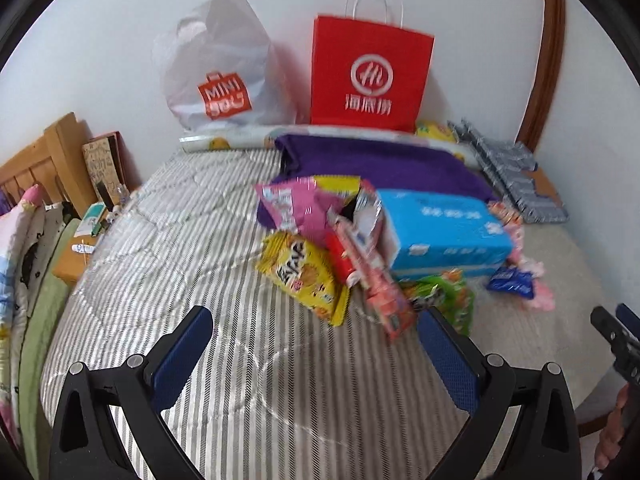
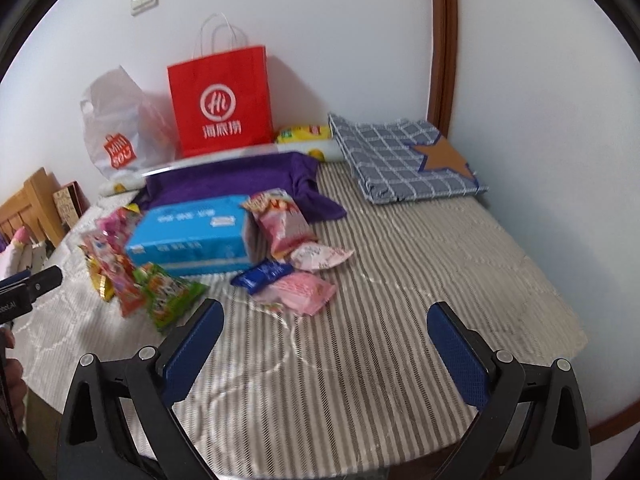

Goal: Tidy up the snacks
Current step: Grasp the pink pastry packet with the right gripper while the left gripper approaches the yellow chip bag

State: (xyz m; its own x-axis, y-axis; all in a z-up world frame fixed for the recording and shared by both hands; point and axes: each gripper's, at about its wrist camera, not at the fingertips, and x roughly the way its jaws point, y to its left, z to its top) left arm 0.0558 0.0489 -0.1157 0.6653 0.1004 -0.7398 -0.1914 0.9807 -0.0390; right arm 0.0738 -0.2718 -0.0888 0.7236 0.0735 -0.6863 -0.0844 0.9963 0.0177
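Observation:
A pile of snack packets lies on a striped bed cover (image 1: 224, 264) around a blue box (image 1: 444, 232) (image 2: 192, 236). A yellow packet (image 1: 300, 272), a pink packet (image 1: 292, 204), a red strip pack (image 1: 372, 276) and a green packet (image 1: 444, 296) (image 2: 168, 292) sit on its near and left sides. Pink packets (image 2: 296, 292) and a dark blue one (image 2: 260, 274) lie to its right. My left gripper (image 1: 316, 320) hangs open just short of the pile, nothing between its fingers. My right gripper (image 2: 325, 314) is open over bare cover, right of the pink packets.
A red paper bag (image 1: 368, 76) (image 2: 220, 104) and a white plastic bag (image 1: 224, 68) (image 2: 116, 128) lean on the back wall. A purple cloth (image 1: 380, 160) lies behind the pile. A folded checked blanket (image 2: 404, 156) lies at back right. A wooden headboard (image 1: 48, 156) stands left.

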